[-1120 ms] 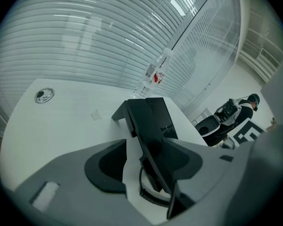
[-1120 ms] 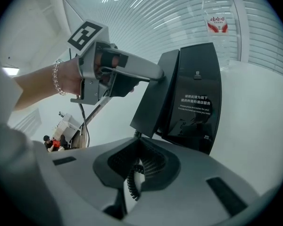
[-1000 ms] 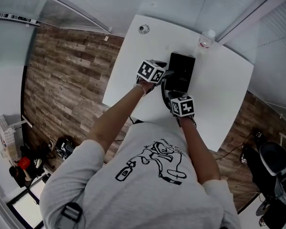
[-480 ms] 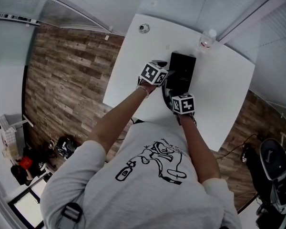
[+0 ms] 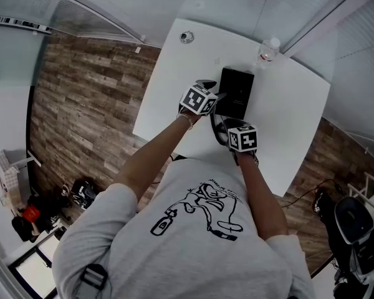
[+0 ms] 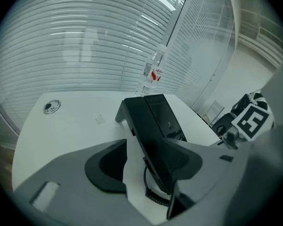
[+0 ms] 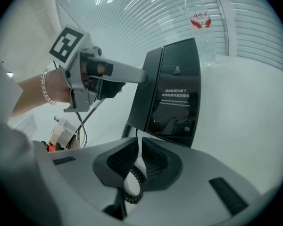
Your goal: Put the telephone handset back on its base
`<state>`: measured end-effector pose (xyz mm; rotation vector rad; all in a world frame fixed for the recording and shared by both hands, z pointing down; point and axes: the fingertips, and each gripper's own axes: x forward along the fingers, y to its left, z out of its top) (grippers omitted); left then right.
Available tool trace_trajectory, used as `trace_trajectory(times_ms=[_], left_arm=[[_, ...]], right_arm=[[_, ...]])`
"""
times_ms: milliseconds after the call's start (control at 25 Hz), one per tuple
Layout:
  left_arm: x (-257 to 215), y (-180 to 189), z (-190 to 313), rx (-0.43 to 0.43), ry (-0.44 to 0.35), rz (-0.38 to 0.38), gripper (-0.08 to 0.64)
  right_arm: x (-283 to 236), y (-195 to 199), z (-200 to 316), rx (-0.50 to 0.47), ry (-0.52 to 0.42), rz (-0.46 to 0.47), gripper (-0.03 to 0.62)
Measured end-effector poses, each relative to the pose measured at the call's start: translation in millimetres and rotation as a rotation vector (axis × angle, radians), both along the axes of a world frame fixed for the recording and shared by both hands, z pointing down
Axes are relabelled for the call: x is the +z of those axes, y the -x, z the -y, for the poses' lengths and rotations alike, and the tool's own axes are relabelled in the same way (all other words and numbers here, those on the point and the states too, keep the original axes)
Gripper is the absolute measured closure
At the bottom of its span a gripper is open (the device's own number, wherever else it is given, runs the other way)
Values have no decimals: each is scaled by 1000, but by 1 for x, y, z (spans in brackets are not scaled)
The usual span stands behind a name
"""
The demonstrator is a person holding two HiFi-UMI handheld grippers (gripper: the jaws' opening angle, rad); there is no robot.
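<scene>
The black telephone base (image 5: pixel 237 93) (image 7: pixel 178 98) sits mid-table. The black handset (image 6: pixel 142 128) (image 7: pixel 146 86) lies along the base's left side. My left gripper (image 6: pixel 146 159) (image 5: pixel 217 97) is open. The handset is between its jaws, against the right pad, with a bare gap to the left pad. One left finger touches the handset's edge in the right gripper view. My right gripper (image 7: pixel 139 147) (image 5: pixel 232 123) is shut in front of the base. The coiled cord (image 7: pixel 131 185) (image 6: pixel 153 197) runs beneath it, and I cannot tell if it is pinched.
The white table (image 5: pixel 287 117) carries a clear water bottle (image 5: pixel 268 50) (image 6: pixel 153 69) (image 7: pixel 200 25) behind the base. There is a round cable grommet (image 5: pixel 187 37) (image 6: pixel 52 106) at the far left corner. Wood floor surrounds the table, and window blinds stand behind it.
Both grippers stay at the phone. The left one has shifted slightly towards me along the handset, and the right one has hardly moved.
</scene>
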<state>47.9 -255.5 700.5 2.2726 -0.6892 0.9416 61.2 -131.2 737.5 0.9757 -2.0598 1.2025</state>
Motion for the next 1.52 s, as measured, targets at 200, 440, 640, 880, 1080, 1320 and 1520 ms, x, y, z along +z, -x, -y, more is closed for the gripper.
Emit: trace_trajectory(times_ms=[200, 440, 640, 880, 1080, 1320, 1520], left_arm=[[-14, 7, -13, -48, -36, -37, 342], [-26, 16, -10, -108, -100, -78, 384], [-79, 26, -34, -151, -183, -135, 442], [-139, 28, -50, -194, -278, -217, 468], [-193, 29, -63, -216, -358, -288, 480], [-256, 25, -78, -211, -444, -369, 492], [-300, 21, -95, -181, -505, -414, 502]], right_arm=[[-15, -27, -1, 30, -61, -52, 584], [-39, -68, 31, 87, -182, -102, 584], [-100, -85, 28, 130, -310, -135, 584], [-168, -94, 28, 164, -444, -128, 585], [-224, -93, 20, 167, -554, -118, 584], [-291, -91, 12, 157, -666, -91, 585], [-342, -87, 1, 157, -743, -61, 585]])
